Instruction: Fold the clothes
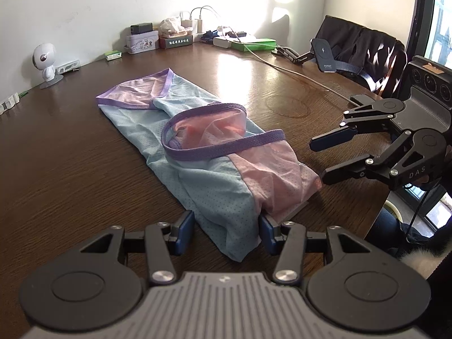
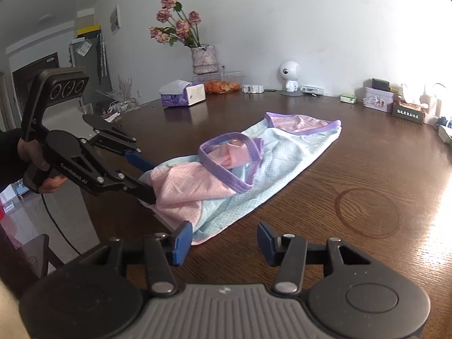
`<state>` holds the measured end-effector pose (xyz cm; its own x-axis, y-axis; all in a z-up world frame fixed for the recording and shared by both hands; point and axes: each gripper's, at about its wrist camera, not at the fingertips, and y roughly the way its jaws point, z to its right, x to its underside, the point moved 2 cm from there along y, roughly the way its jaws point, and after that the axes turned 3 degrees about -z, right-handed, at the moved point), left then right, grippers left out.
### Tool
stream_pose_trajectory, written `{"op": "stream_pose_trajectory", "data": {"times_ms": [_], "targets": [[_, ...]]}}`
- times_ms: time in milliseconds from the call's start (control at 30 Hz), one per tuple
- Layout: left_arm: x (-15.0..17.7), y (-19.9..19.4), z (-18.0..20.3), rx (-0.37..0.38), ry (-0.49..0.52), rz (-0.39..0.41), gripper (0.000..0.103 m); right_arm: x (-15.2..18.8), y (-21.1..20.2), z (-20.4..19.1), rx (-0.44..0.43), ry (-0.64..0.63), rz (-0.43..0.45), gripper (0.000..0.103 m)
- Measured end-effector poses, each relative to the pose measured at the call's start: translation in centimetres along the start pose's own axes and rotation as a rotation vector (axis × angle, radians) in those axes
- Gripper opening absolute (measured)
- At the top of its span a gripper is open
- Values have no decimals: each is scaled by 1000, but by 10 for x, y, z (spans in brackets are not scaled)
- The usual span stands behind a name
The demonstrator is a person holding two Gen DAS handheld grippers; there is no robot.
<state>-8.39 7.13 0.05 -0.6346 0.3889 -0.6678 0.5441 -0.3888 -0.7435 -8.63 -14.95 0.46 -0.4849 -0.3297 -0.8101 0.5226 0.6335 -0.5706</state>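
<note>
On the wooden table (image 1: 70,147) lies a folded blue-and-pink mesh garment (image 1: 197,147). Left gripper (image 1: 227,233) fingers straddle its near end, apart. Right gripper (image 2: 224,244) is spread too, holding nothing.

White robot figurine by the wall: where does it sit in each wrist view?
Left wrist view: the figurine stands at the far left, against the wall, left of the garment.
Right wrist view: the figurine stands right of centre at the table's far edge, beyond the garment.
Shared landmark: the pictured tin.
</note>
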Motion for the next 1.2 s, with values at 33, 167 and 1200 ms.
{"op": "stream_pose_trajectory", "data": {"times_ms": [33,167,1200], "targets": [[1,0,-1,1,1,4,50,-1,0,-2,-6,-9,-2,49],[6,-3,-3,27,3,16,48,-5,4,-14,-19,-48,-18,49],[-78,-11,-55,234,42,213,7,-95,4,38,18,40,73,1]]}}
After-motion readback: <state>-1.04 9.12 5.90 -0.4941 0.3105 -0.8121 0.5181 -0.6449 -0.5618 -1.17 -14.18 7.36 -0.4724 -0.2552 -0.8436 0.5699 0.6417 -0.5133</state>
